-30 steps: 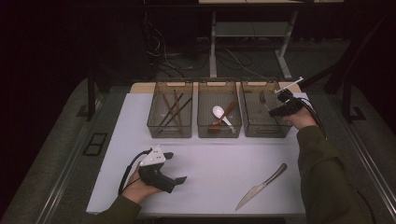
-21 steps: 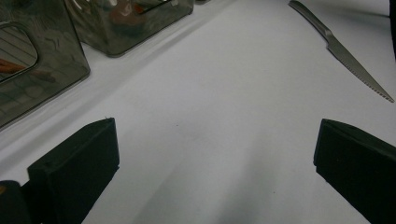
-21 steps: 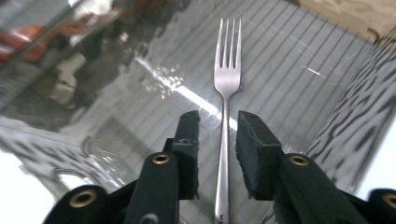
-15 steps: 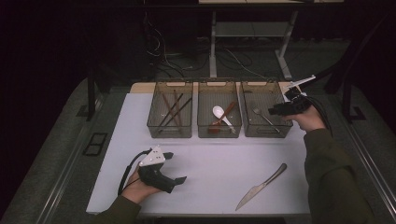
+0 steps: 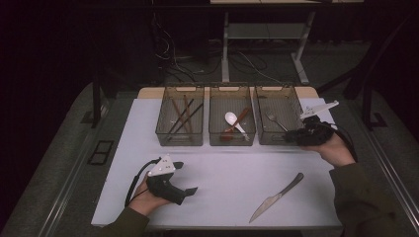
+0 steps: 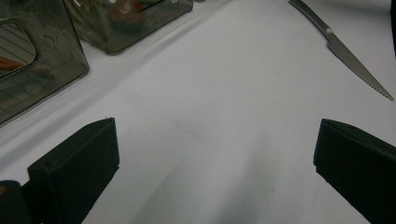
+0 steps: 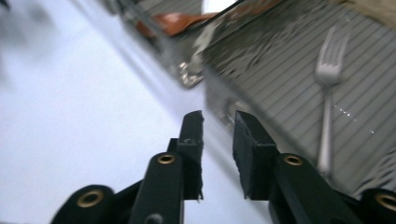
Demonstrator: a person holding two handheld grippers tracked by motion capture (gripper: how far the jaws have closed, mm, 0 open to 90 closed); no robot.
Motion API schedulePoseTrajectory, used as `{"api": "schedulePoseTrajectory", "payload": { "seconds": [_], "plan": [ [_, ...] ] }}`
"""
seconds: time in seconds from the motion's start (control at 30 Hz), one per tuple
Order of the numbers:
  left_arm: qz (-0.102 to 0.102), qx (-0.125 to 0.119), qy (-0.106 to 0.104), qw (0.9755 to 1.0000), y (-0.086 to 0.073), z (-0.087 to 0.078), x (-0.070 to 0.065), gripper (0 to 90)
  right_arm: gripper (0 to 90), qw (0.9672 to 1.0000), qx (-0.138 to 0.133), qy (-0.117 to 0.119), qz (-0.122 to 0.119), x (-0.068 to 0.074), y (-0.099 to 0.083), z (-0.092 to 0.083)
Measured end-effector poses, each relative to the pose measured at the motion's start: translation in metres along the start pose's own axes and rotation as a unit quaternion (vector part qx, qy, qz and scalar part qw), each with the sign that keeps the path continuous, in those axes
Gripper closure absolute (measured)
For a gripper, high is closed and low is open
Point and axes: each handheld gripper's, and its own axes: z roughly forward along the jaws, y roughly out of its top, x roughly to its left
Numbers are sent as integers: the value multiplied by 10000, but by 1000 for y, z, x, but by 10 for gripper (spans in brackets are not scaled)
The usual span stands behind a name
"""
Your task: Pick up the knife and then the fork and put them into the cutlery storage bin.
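A metal fork [image 5: 274, 121] [image 7: 327, 93] lies in the right-hand clear bin [image 5: 278, 89]. My right gripper [image 5: 289, 137] [image 7: 218, 126] hovers at that bin's near right corner, just outside its wall. Its jaws have just been closing; a narrow gap is left and nothing is between them. A serrated knife [image 5: 276, 197] [image 6: 345, 51] lies on the white table top at the front right. My left gripper [image 5: 187, 177] [image 6: 215, 154] rests at the front left, wide open and holding nothing.
Three clear bins stand in a row at the back. The left one holds chopsticks [image 5: 180, 118], the middle one a white spoon [image 5: 231, 118] and a wooden spoon. The white table top [image 5: 222, 163] ends just beyond the knife at the front edge.
My right gripper has drawn back from over the right bin toward the front right. The fork stays in the bin. The left gripper and the knife have not moved.
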Motion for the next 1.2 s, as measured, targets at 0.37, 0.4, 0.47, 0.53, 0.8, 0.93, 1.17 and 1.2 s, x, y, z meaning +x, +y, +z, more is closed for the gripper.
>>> {"api": "schedulePoseTrajectory", "payload": {
  "seconds": [0.37,0.4,0.47,0.53,0.8,0.93,1.17,1.2],
  "plan": [
    [0,7,4,10000,0,0,-1,0,892,9981,25,486,-368,41,-32,4],
    [-2,7,5,10000,0,0,-1,0,892,9979,71,510,-394,45,-35,5],
    [-1,11,7,10000,0,0,-1,0,893,9973,122,561,-462,52,-40,7],
    [5,25,12,10000,0,0,0,0,893,9965,187,621,-530,60,-44,8],
    [4,9,16,10000,0,0,-1,0,894,9922,391,876,-793,90,-64,15],
    [0,11,8,10000,0,0,-1,0,894,9904,446,1000,-846,102,-73,17],
    [-4,14,14,10000,0,1,-1,0,894,9879,535,1125,-926,117,-85,20],
    [-5,16,16,10000,0,0,-1,0,894,9872,552,1164,-944,118,-87,21]
  ]
}}
